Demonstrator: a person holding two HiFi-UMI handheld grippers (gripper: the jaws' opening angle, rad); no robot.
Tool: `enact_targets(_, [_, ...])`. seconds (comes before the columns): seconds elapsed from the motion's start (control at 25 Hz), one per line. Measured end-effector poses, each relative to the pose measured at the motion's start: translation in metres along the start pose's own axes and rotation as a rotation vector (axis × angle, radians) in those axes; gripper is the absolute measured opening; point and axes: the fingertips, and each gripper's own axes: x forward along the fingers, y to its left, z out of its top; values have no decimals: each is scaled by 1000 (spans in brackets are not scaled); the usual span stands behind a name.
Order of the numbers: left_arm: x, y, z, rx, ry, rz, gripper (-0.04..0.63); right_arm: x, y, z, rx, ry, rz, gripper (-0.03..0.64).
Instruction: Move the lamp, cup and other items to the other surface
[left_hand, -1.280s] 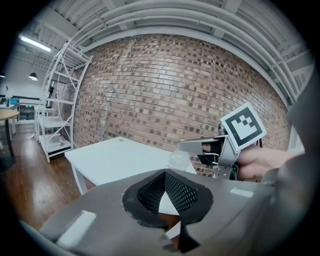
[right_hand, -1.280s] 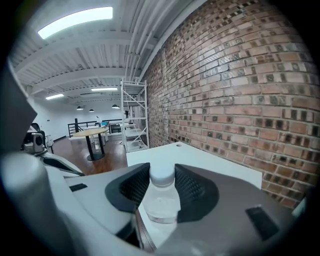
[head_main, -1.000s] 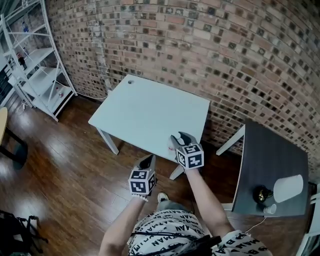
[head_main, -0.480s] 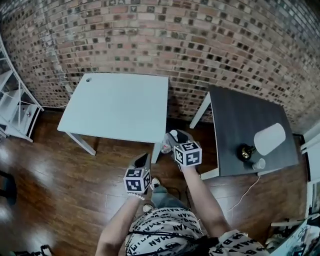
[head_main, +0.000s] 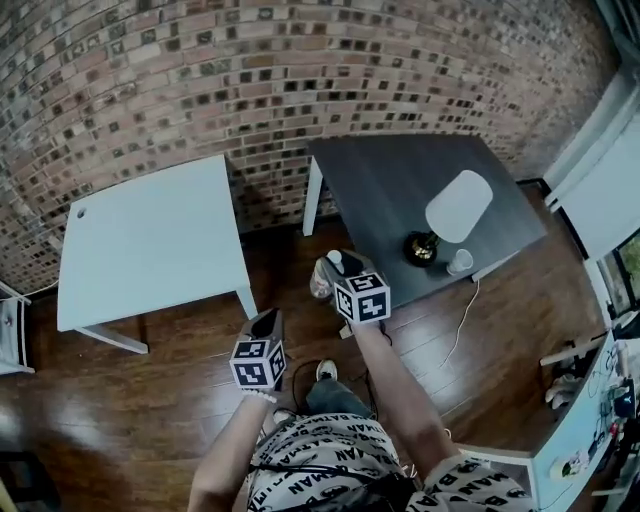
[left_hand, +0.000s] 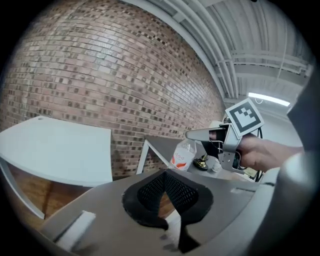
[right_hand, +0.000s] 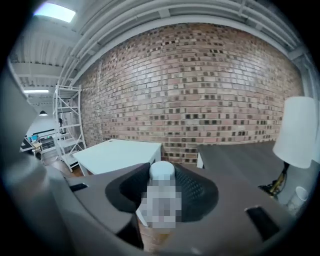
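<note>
My right gripper (head_main: 340, 268) is shut on a clear plastic bottle (head_main: 323, 277) with a white cap and an orange label. It hangs over the wooden floor just before the near left corner of the dark table (head_main: 385, 185). In the right gripper view the bottle cap (right_hand: 162, 171) sits between the pads. A lamp (head_main: 458, 206) with a white shade and a small white cup (head_main: 460, 262) stand on the dark table's near right part. The white table (head_main: 150, 240) at the left is bare. My left gripper (head_main: 265, 323) is lower left over the floor, shut and holding nothing.
A brick wall (head_main: 250, 80) runs behind both tables, with a narrow gap between them. The lamp's cord (head_main: 463, 322) hangs off the dark table to the wooden floor (head_main: 150, 400). A white unit (head_main: 600, 185) stands right of the dark table, with clutter (head_main: 590, 400) at the lower right.
The view has swung right, from the white table to the dark one. Both grippers have travelled right with it, and the bottle has stayed in the right gripper.
</note>
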Motion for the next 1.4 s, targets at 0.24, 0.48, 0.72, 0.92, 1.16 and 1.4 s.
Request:
enact_targets(0.24, [44,-37,13,40,12,-69,0,-22,-93,11,45,-41,-135,152])
enact_targets(0.48, [87,-67,26,75,21,-109,0,-27,-177,27,58,-69,-228,153])
enact_targets(0.72, [132,-71,42,82,23,-105,0,-4,-234,37,86,-79,-266,152])
enact_targets(0.92, [162,-67,51,74,34,-89,0,20,-266,34,97,-76,-293,152])
enact_targets(1.16, [181,-56,56,62,53,-58,0,48,-282,20,105,-36,-290,152])
enact_targets(1.4, [189,-47,52,56,77,-44,0,58,-293,12,127,-18,-302,153])
